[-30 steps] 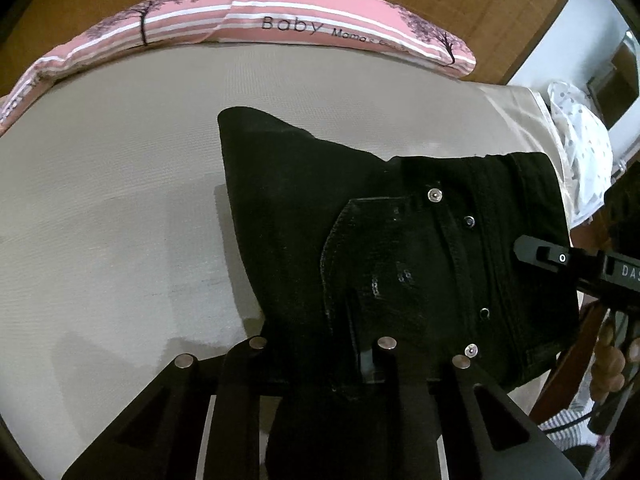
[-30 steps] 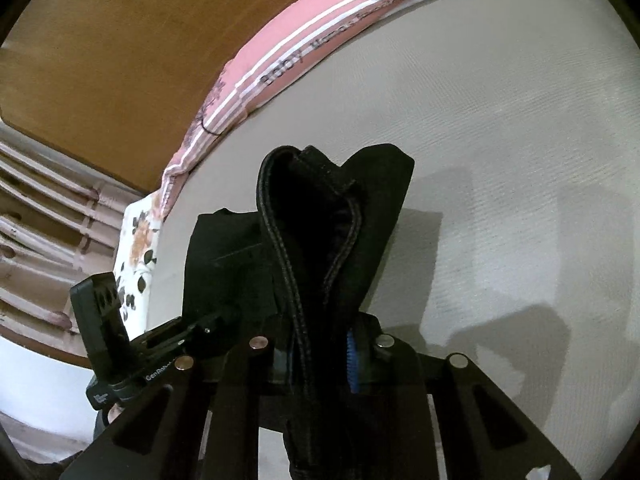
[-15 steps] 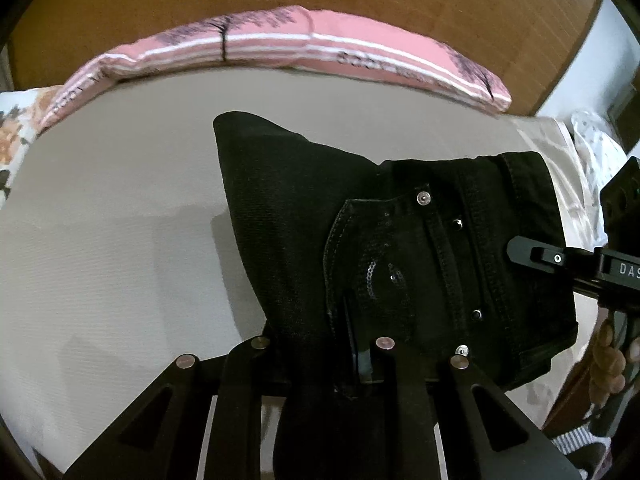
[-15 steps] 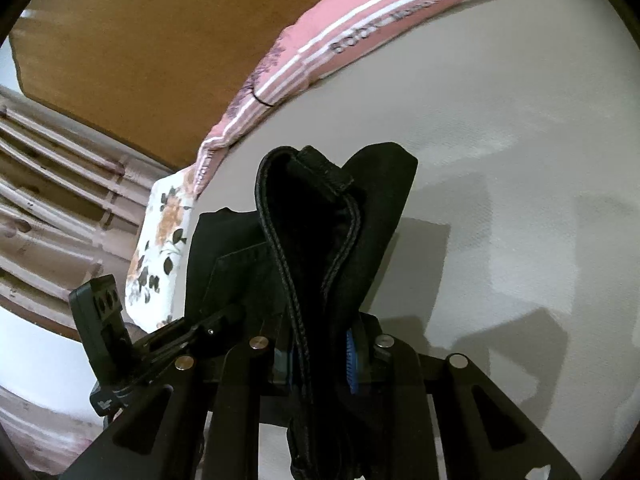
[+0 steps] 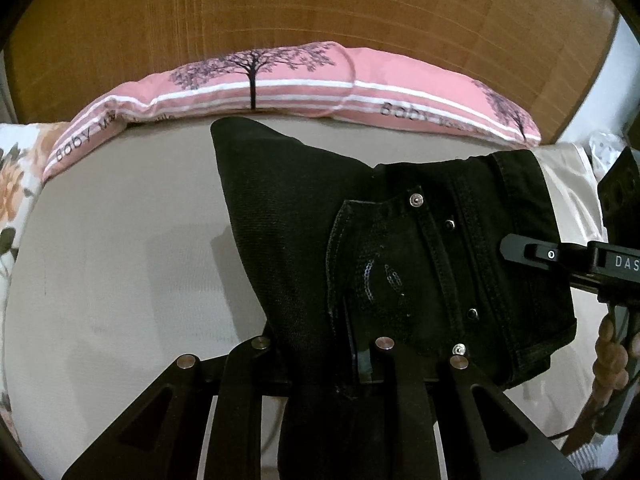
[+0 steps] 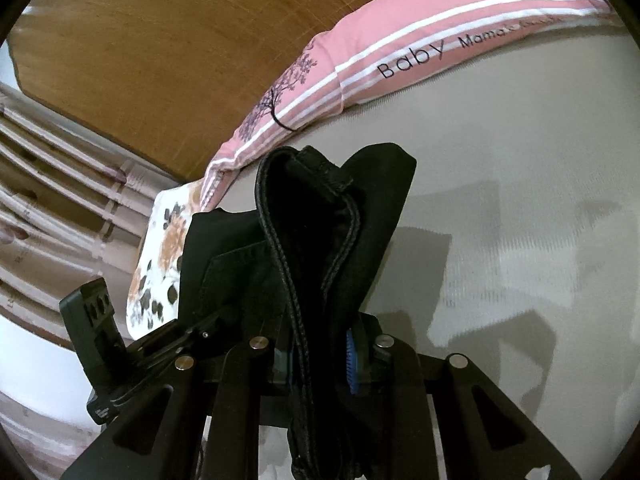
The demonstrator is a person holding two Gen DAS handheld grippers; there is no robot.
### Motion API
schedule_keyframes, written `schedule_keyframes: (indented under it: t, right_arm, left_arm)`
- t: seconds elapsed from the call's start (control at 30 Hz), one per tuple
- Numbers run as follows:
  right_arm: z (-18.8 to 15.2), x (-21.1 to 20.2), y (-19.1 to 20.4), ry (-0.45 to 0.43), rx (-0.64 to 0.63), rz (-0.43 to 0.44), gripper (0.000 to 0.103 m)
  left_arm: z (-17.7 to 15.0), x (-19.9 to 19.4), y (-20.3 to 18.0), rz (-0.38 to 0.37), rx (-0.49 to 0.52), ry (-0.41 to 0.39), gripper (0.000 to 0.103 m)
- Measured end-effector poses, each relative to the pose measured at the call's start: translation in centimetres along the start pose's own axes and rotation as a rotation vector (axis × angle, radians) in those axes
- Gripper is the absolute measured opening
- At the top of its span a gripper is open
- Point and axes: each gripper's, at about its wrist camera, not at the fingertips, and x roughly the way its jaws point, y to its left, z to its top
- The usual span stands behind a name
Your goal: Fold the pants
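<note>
While I hold both corners up: the black jeans (image 5: 384, 248) hang between my two grippers above the grey mattress (image 5: 120, 272), clear of it by the look of the shadow beneath.
Left gripper (image 5: 320, 354): pinched narrow on the jeans near the front pocket, denim bunched between the pads.
Right gripper (image 6: 320, 352): clamped narrow on the waistband end, the stitched edge rising out of the jaws; a blue pad shows against the cloth.
Fabric: I judge it thick, fairly stiff denim, heavy for its size; it holds a standing peak instead of draping limp.
Hardware: metal rivets (image 5: 416, 200) and dark buttons along the fly add bulk, so folds there will resist lying flat.
Grip: not slippery, I think; the seams give the pads something to bite.
Where to hold: I favour the waistband and side seams, since layered cloth there will not stretch or slide.
Risk: the hanging weight could drag a thin pinch loose.
Surroundings: a pink striped pillow (image 5: 280, 88) lies along the wooden headboard (image 5: 320, 12), well beyond the jeans.
</note>
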Motion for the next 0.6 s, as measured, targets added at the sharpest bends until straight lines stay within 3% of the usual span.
schedule_keyframes:
  t: [0.2, 0.43, 0.53, 0.6]
  right_arm:
    - [3.6, 2.7, 0.3, 0.006, -0.007, -0.018, 0.018]
    - [6.1, 5.4, -0.1, 0.014, -0.017, -0.036, 0.018]
    - [6.3, 6.8, -0.8, 0.021, -0.046, -0.083, 0.02]
    - [6.2, 7.4, -1.2, 0.01, -0.074, -0.145, 0.035]
  left_arm:
    - [3.0, 2.4, 2.1, 0.0, -0.011, -0.002, 0.019]
    - [4.4, 5.5, 3.9, -0.002, -0.015, 0.011, 0.019]
    - [3.7, 7.8, 4.6, 0.04, -0.007, 0.044, 0.028]
    - [3.3, 8.5, 5.0, 0.059, -0.008, 0.037, 0.038]
